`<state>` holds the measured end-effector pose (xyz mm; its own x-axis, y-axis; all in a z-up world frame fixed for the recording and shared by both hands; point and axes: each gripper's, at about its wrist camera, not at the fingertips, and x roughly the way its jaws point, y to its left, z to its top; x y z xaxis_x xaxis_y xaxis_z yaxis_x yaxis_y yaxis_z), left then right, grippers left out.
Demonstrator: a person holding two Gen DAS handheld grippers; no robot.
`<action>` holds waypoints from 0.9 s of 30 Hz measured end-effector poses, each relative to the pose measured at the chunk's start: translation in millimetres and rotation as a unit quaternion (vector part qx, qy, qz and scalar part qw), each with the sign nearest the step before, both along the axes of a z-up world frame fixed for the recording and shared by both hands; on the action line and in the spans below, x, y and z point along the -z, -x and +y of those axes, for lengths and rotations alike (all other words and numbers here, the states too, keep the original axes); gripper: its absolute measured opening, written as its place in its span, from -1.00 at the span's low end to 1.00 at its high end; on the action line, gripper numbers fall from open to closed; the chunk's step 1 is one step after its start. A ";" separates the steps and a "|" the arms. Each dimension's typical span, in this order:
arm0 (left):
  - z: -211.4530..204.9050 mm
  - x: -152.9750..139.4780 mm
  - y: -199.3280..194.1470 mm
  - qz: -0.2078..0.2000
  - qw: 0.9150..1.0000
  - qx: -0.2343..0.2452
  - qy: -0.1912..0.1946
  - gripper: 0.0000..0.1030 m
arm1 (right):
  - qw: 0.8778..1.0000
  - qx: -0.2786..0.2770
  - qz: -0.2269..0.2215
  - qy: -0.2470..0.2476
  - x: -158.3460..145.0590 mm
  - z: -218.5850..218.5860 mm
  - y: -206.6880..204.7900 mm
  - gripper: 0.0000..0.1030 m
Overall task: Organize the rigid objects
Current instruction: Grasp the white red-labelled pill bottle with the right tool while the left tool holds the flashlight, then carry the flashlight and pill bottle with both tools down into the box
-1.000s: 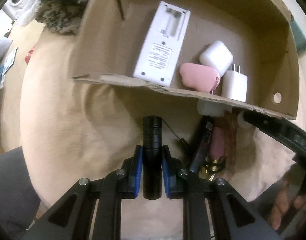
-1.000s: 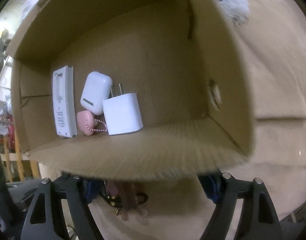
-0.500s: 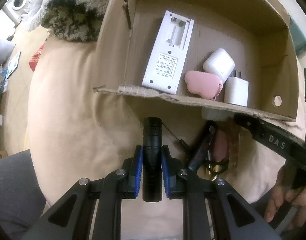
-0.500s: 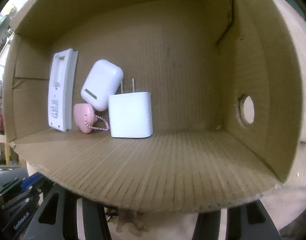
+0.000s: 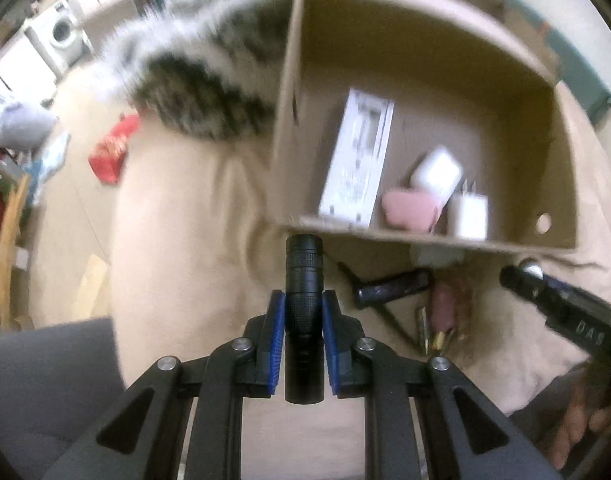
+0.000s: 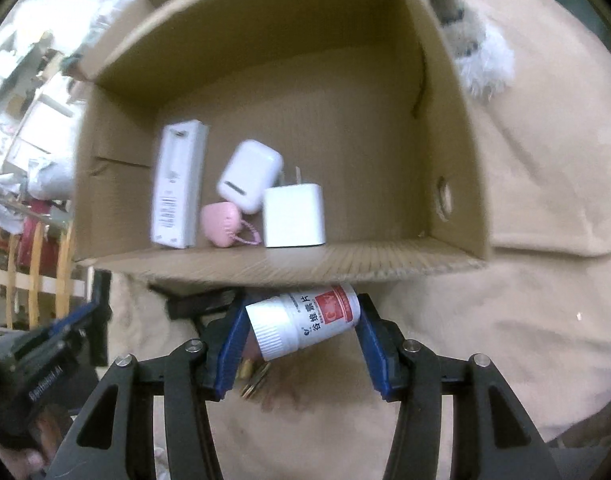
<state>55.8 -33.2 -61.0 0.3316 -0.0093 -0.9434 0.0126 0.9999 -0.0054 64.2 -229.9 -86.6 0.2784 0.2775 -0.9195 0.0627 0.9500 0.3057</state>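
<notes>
Left wrist view: my left tool is squeezing a black flashlight at the bottom middle. My right tool is gripping a white bottle below the box.

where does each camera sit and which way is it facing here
Left wrist: on the left hand-held gripper, looking steeply down along its fingers, shut on a black flashlight; a hand shows at lower right.
Right wrist: on the right hand-held gripper, looking down at a white bottle gripped in it.
Shared: cardboard box, pink heart case.
</notes>
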 end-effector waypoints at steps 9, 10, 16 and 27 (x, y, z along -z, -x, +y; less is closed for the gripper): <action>7.4 -82.6 38.5 -0.109 0.994 -0.009 -0.004 -0.68 | 0.997 -0.019 -0.068 -0.027 -49.4 -4.2 36.3 0.07; 12.6 -86.5 34.3 -0.118 0.993 -0.012 -0.004 -0.68 | 0.996 -0.021 -0.080 -0.025 -55.8 -4.8 39.7 0.07; 20.5 -118.4 32.9 -0.169 0.986 -0.012 -0.011 -0.68 | 0.990 -0.016 -0.135 -0.046 -82.8 -6.0 43.4 0.07; 20.1 -159.4 -11.5 -0.211 0.977 -0.017 0.024 -0.68 | 0.987 -0.009 -0.156 -0.047 -101.5 -21.4 18.0 0.07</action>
<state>67.3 -13.1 98.4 0.6916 -0.0326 -0.7216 -0.0100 0.9985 -0.0547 46.1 -251.3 14.9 0.5382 0.3645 -0.7599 -0.0641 0.9167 0.3943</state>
